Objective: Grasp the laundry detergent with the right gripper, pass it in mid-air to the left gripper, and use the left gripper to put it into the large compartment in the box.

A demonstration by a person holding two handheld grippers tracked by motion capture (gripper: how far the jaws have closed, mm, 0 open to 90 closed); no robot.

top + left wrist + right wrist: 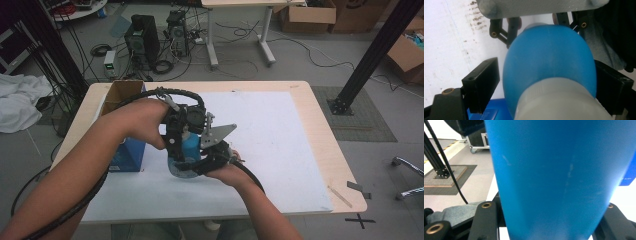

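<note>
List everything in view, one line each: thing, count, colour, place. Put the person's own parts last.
blue bottle: one, blue with a white cap end, held between both grippers above the mat
white mat: one, white, covering most of the table top
table: one, light wood, centre of the high view
blue box: one, blue, left part of the table, by the left forearm
cardboard box: one, brown, open, back left of the table
computer towers: two, dark, on the floor beyond the table
left gripper: one, black, a jaw on each side of the bottle near its cap
right gripper: one, black, jaws either side of the bottle body
forearms: two, entering from the bottom edge
</note>
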